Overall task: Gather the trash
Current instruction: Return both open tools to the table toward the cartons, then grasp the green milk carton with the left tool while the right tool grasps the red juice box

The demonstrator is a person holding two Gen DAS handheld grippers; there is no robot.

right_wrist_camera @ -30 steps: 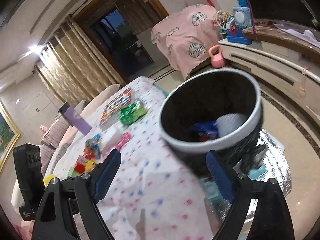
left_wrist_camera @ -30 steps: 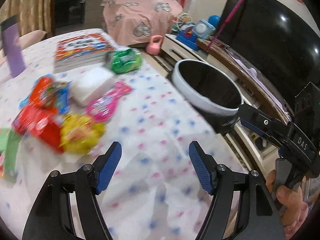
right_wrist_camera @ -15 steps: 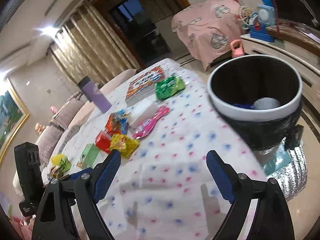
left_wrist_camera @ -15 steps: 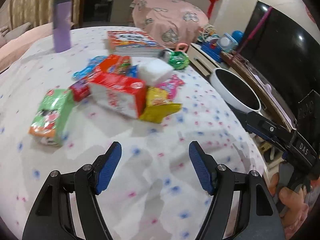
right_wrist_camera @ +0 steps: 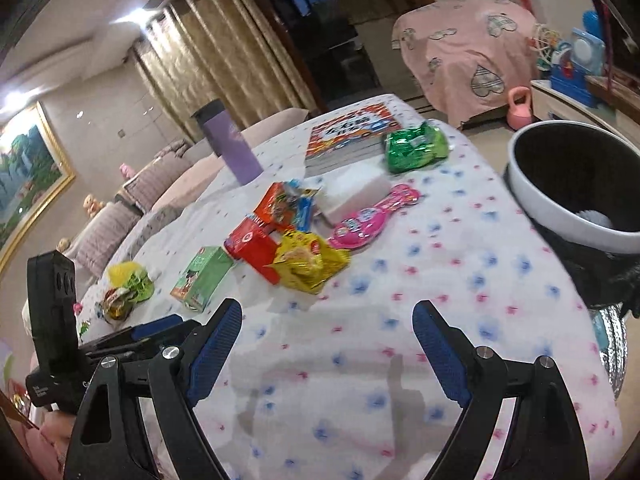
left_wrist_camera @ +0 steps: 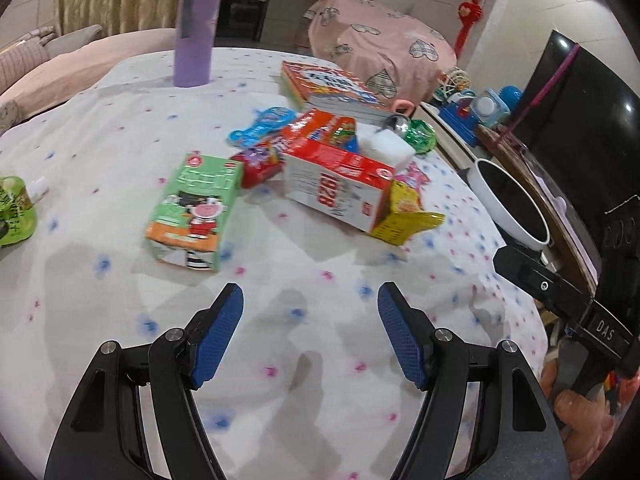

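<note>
Trash lies in a pile mid-table: a green carton (left_wrist_camera: 196,210) (right_wrist_camera: 202,278), a red and white box (left_wrist_camera: 340,184) (right_wrist_camera: 254,248), a yellow wrapper (left_wrist_camera: 404,214) (right_wrist_camera: 308,260), a pink package (right_wrist_camera: 372,218) and a green foil bag (right_wrist_camera: 416,148). The white-rimmed black bin (left_wrist_camera: 510,204) (right_wrist_camera: 576,188) stands off the table's right edge with some trash inside. My left gripper (left_wrist_camera: 310,336) is open and empty, short of the green carton. My right gripper (right_wrist_camera: 326,350) is open and empty above the cloth, short of the yellow wrapper.
A purple tumbler (left_wrist_camera: 196,28) and a stack of books (left_wrist_camera: 332,88) stand at the table's far side. A white block (right_wrist_camera: 352,196) lies beside the pile. A crumpled green-yellow wrapper (right_wrist_camera: 128,286) sits at the left. A TV cabinet (left_wrist_camera: 560,176) runs along the right.
Both grippers have swung left from the bin toward the trash pile on the table. The bin has slid to the right edge of both views. Both stay open and empty.
</note>
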